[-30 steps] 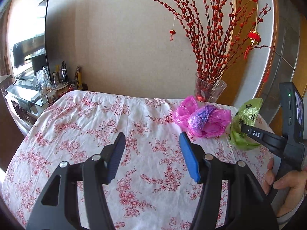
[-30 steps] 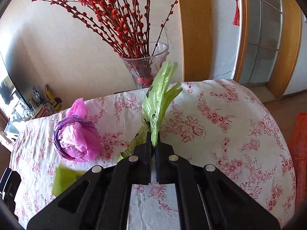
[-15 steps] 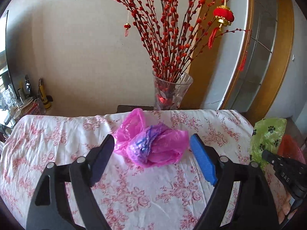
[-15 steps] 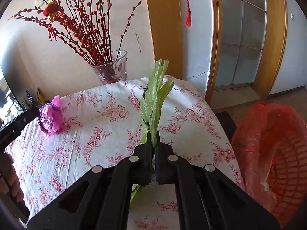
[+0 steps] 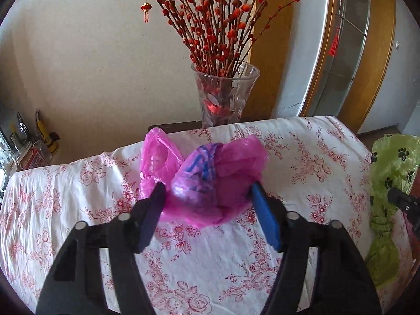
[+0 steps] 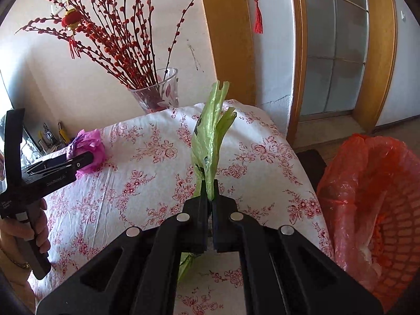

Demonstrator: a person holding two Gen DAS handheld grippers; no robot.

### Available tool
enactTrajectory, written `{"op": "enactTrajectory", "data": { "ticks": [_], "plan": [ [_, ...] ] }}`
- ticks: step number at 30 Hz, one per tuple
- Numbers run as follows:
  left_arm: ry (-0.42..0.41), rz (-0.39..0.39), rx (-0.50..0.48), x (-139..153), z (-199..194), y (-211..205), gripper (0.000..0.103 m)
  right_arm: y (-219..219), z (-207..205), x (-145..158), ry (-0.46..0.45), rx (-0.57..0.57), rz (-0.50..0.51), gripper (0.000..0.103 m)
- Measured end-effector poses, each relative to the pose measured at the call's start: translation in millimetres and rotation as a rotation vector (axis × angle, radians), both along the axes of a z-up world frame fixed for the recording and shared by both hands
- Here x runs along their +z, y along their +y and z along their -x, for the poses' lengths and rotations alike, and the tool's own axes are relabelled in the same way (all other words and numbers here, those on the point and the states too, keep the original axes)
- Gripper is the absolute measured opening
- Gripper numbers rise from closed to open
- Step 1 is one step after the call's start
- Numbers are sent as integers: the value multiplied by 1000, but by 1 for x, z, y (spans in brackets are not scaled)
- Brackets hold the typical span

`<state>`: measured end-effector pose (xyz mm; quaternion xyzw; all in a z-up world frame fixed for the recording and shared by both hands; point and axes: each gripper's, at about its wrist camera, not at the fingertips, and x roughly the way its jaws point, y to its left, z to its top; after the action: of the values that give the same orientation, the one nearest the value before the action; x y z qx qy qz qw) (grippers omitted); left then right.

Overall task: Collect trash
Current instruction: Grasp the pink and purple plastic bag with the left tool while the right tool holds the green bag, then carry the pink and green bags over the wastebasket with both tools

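A crumpled pink plastic bag [image 5: 210, 178] with blue print lies on the floral tablecloth [image 5: 302, 157]. My left gripper [image 5: 208, 194] is open, its fingers on either side of the bag's near end. The bag also shows in the right wrist view [image 6: 88, 149], with the left gripper [image 6: 84, 160] beside it. My right gripper [image 6: 209, 191] is shut on a green plastic bag [image 6: 210, 136] with black paw prints and holds it above the table's right part. The green bag also shows in the left wrist view [image 5: 388, 178].
A basket lined with an orange-red bag [image 6: 372, 199] stands on the floor right of the table. A glass vase [image 5: 225, 94] with red berry branches stands at the table's far edge. A wall and doors lie beyond.
My left gripper has moved forward to the pink bag, which now sits between its fingers. My right gripper has carried the green bag rightward, closer to the lined basket.
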<state>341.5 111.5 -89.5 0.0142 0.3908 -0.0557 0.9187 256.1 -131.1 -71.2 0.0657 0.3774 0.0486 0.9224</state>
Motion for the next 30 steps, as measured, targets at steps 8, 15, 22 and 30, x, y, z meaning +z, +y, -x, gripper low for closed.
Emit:
{"op": "enactTrajectory", "data": {
  "ticks": [8, 15, 22, 30],
  "plan": [
    [-6, -15, -67, 0, 7, -14, 33, -3, 4, -2, 7, -3, -12, 3],
    [-12, -11, -84, 2, 29, -20, 30, -9, 12, 2, -1, -8, -18, 3],
    [-38, 20, -97, 16, 62, -33, 30, -19, 26, 13, -22, -20, -26, 3],
    [-81, 29, -121, 40, 94, -65, 30, -39, 50, 39, -78, -56, -16, 3]
  ]
}}
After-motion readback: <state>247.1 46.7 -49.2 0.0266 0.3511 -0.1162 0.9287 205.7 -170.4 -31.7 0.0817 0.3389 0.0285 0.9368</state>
